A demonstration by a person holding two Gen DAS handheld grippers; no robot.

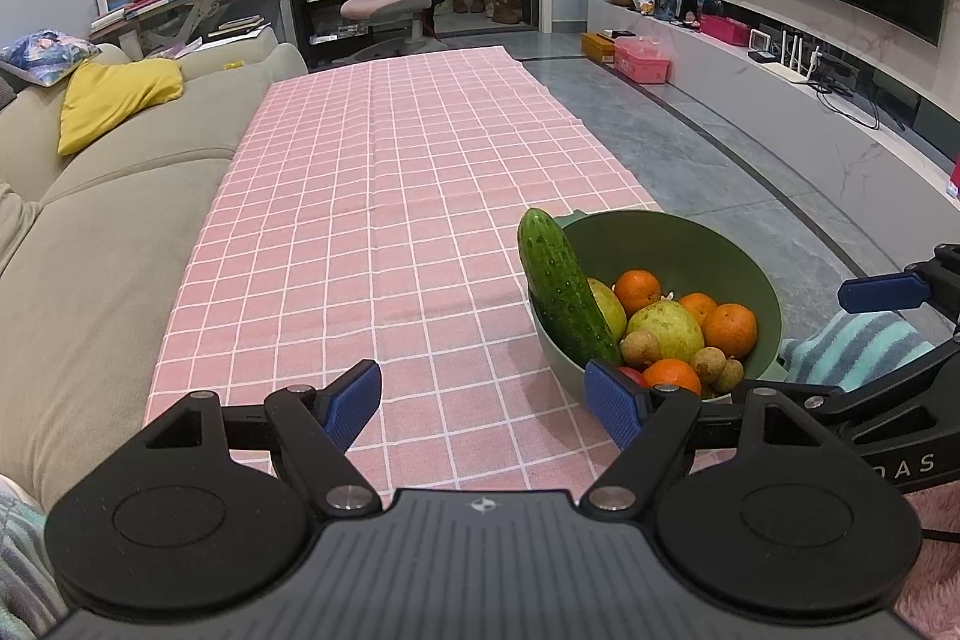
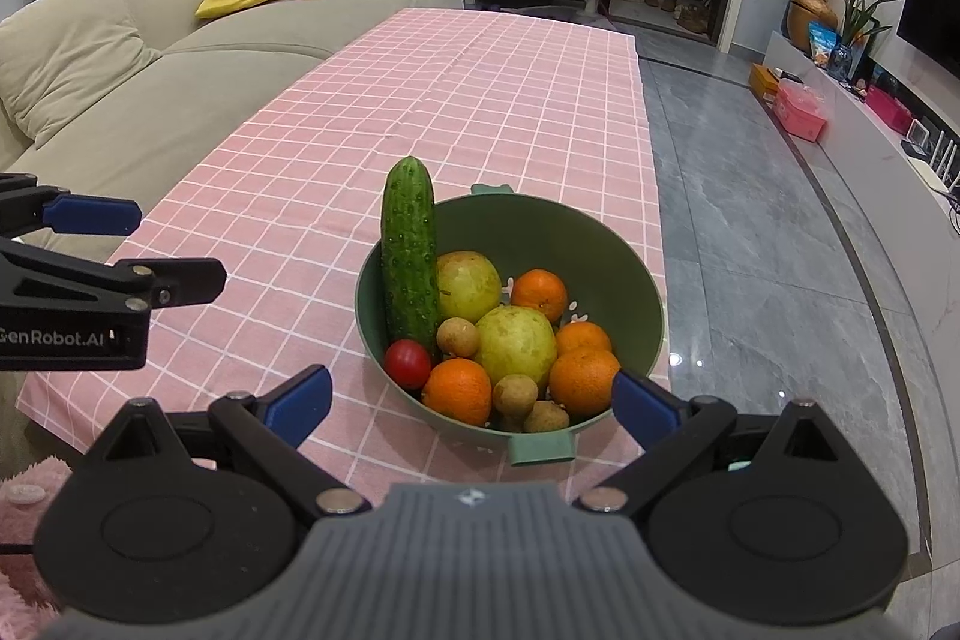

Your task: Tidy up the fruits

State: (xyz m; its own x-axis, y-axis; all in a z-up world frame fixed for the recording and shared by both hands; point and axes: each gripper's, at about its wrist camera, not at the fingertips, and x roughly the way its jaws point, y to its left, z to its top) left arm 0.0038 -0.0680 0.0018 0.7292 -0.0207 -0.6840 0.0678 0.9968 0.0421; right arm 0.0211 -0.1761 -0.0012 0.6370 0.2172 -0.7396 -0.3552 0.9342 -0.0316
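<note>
Much bare tablecloth (image 2: 480, 100) beyond bowl (image 2: 600, 244)

Round dark-green plastic bowl (image 2: 624, 268) with small tab handles, sitting at near right end of pink checked tablecloth. Long bumpy green cucumber (image 2: 409, 256) propped near-upright against left rim, top end poking above it. Two pale yellow-green guavas (image 2: 516, 345), one centre, one behind beside cucumber. Four glossy oranges (image 2: 459, 391) around centre guava, right and front. Small red tomato (image 2: 407, 363) at cucumber's base. Three brown round longans (image 2: 515, 395), one mid-bowl, two at front rim.
</note>
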